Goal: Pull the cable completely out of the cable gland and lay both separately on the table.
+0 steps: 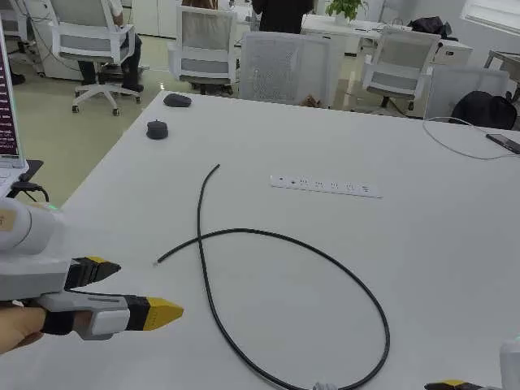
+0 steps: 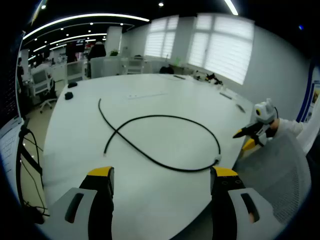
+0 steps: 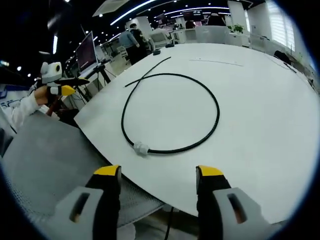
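1. Left tongs [image 2: 162, 172] are wide open and empty, hovering at the edge of the surface [image 1: 422, 268], well short of the cable [image 1: 325, 255]. Right tongs [image 3: 159, 171] are also open and empty, off the near edge.
2. Cable gland [image 3: 140, 147] sits on the cable loop just ahead of the right tongs, slightly to their left and close to the surface edge. From the left tongs it's far off to the right. The cable runs through it.
3. Risk: the gland is small and near the edge. A sloppy approach by the right tongs could knock it off, dragging the cable along.
4. Risk: the cable crosses itself ahead of the left tongs. Unless the gland is pinned, a pull likely tightens the loop or whips the free tail.
5. Risk: with only the cable gripped, the gland rides along and nothing separates.
6. Beyond the loop are a power strip [image 1: 325, 185], a mouse [image 1: 177, 100] and a dark round puck [image 1: 157, 129], all well apart from the cable. Nothing blocks the approach.
7. Laptop [image 1: 6, 122] is left of the left tongs, so watch the swing.
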Demonstrator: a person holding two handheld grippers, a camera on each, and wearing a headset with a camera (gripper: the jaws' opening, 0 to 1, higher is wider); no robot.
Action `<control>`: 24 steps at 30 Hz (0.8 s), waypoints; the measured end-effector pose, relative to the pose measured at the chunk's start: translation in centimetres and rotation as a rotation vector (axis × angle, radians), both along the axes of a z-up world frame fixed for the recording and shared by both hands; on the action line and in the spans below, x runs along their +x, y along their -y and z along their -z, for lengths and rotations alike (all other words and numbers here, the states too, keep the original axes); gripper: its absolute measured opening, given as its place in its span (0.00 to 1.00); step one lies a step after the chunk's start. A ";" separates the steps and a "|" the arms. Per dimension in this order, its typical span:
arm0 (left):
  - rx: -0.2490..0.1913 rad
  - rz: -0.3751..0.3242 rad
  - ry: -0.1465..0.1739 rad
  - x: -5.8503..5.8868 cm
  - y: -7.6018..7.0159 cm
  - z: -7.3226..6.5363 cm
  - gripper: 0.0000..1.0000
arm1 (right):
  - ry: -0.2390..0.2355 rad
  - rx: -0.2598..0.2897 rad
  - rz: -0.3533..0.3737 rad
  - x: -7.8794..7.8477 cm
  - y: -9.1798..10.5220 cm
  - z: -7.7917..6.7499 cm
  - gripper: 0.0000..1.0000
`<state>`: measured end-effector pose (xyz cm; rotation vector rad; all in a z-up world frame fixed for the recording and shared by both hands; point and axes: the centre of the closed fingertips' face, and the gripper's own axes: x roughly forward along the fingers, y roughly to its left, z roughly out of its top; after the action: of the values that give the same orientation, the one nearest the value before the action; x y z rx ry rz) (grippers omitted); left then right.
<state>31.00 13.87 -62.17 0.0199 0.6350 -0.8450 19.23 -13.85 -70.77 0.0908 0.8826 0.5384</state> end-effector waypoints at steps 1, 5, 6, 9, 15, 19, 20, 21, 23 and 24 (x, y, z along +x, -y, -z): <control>-0.009 -0.001 0.001 0.0 0.1 -0.1 0.82 | 0.000 0.000 0.000 0.0 0.0 0.0 0.62; -0.014 -0.008 -0.003 0.1 0.0 -0.2 0.82 | 0.000 0.000 -0.007 -0.1 -0.3 -0.1 0.61; -0.012 -0.008 -0.006 0.1 0.0 -0.1 0.82 | -0.001 -0.002 -0.009 -0.1 -0.3 -0.1 0.61; -0.007 -0.004 -0.008 0.0 0.0 -0.1 0.81 | -0.003 -0.007 -0.017 -0.2 -0.5 0.0 0.61; -0.002 -0.010 -0.017 0.1 -0.3 0.1 0.81 | -0.002 -0.019 -0.027 -0.1 -0.4 -0.1 0.61; -0.007 -0.013 -0.016 0.1 -0.4 0.0 0.81 | -0.001 -0.026 -0.033 0.0 -0.4 0.0 0.60; -0.006 -0.013 -0.017 0.1 -0.4 0.1 0.81 | 0.004 -0.032 -0.034 0.1 -0.3 0.0 0.59; -0.006 -0.012 -0.021 0.1 -0.4 0.1 0.81 | 0.006 -0.033 -0.033 0.1 -0.3 -0.1 0.58; -0.004 -0.009 -0.027 0.0 -0.3 0.2 0.81 | 0.005 -0.026 -0.034 0.1 -0.4 -0.1 0.57; -0.002 -0.007 -0.027 0.0 -0.3 0.2 0.81 | 0.004 -0.025 -0.035 0.1 -0.4 -0.1 0.57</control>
<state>30.99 14.19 -62.38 0.0043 0.6594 -0.8406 19.33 -13.46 -70.67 0.0519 0.8885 0.5604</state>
